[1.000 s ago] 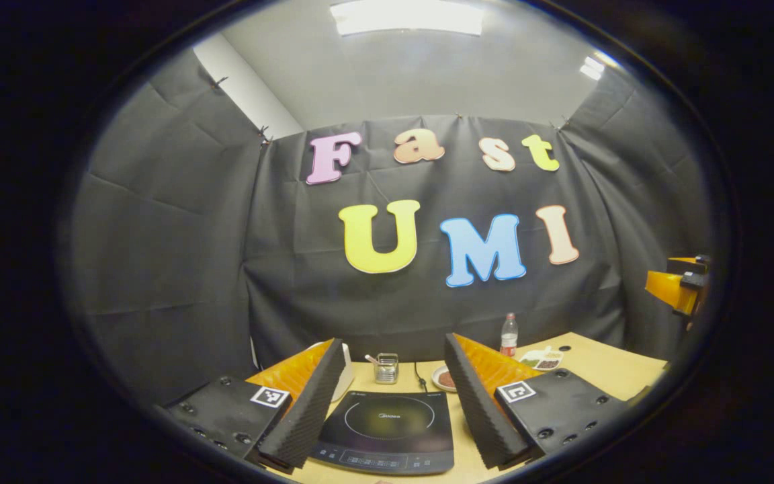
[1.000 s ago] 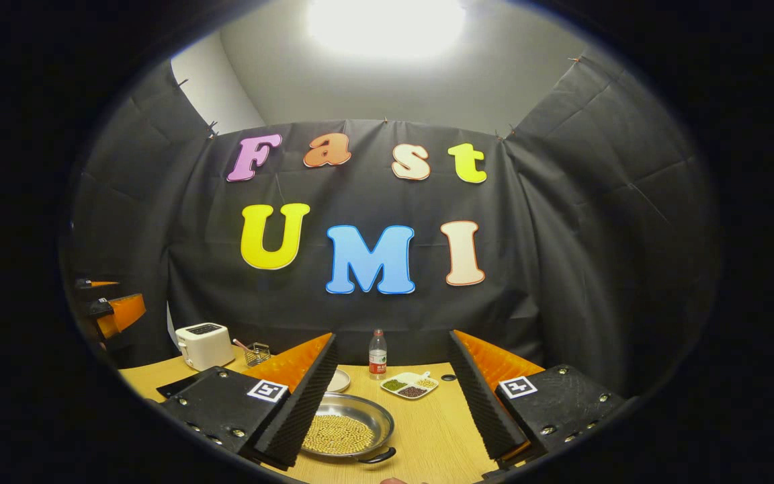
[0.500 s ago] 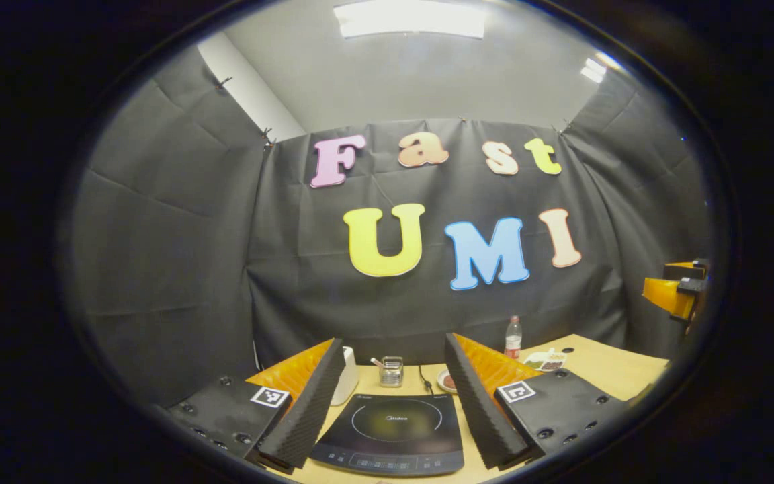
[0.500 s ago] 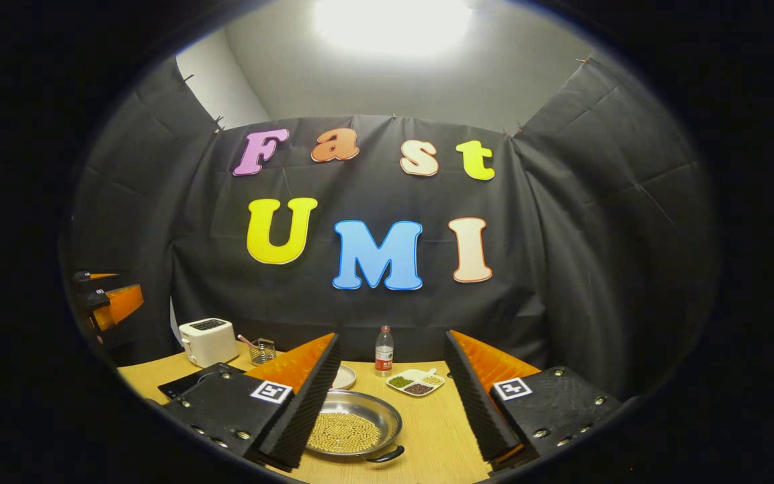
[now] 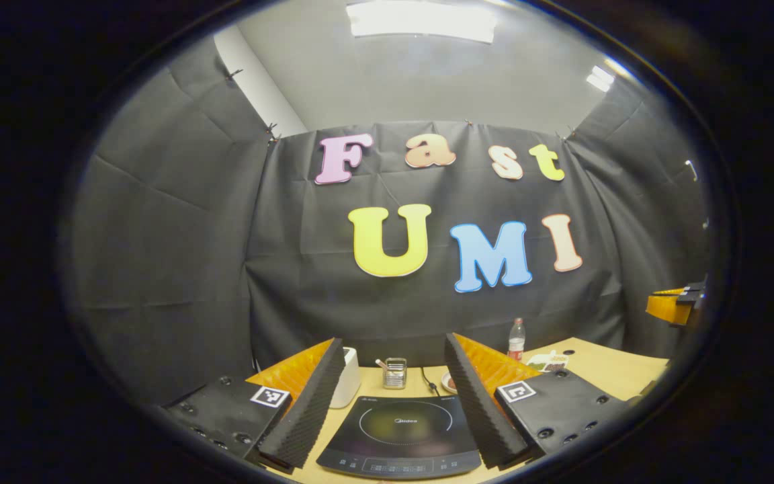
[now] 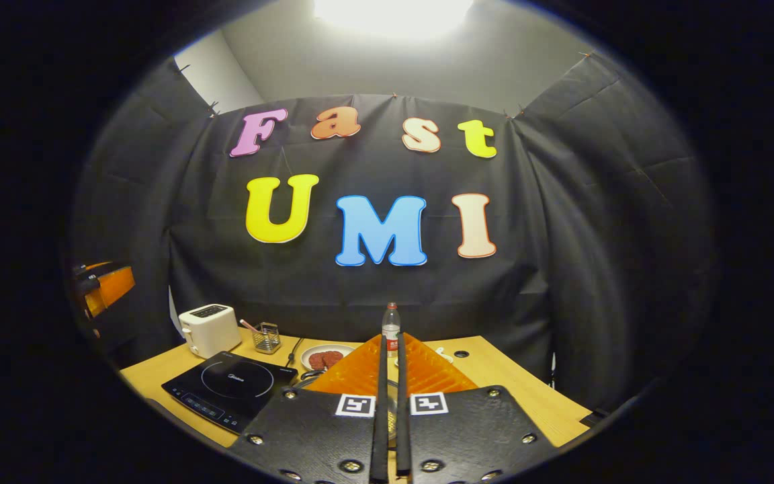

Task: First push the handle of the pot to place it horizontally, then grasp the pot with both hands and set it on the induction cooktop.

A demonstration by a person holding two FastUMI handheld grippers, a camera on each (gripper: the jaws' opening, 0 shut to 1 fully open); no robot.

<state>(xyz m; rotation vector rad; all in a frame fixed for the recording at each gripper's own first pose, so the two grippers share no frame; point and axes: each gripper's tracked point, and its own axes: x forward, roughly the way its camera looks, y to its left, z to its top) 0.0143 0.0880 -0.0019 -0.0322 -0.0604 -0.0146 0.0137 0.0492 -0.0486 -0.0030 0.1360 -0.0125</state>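
1. Left hand-held gripper (image 5: 392, 403): fingers spread wide, nothing btwn them. It hangs above the tabletop (image 5: 602, 366), aimed at the booth's back wall.
2. Induction cooktop (image 5: 400, 437) lies flat btwn those 2 fingers in the left gripper view, control strip at its near edge, glass top bare.
3. Behind the cooktop, same view: white toaster (image 5: 347, 383) partly hidden by the left finger, small wire basket (image 5: 394, 373) w/ a utensil in it, a cord running back, a plate (image 5: 449, 383) mostly hidden by the right finger.
4. Water bottle (image 5: 516, 339) stands upright near the back wall; a sectioned dish (image 5: 548, 363) sits just beside it on the tabletop.
5. Right hand-held gripper (image 6: 390, 376): fingers closed to a thin slit, almost touching. Can't tell if anything is pinched.
6. Pot (image 6: 391, 420): just a sliver of metal w/ yellow beans seen thru that slit, low and close under the right hand-held gripper. Handle can't be made out.
7. In the right gripper view the cooktop sits left of the gripper, well apart from the pot; toaster, basket and plate w/ reddish slices lie behind it.
8. Each view catches the other hand-held gripper far off at its edge; state there too small to tell.
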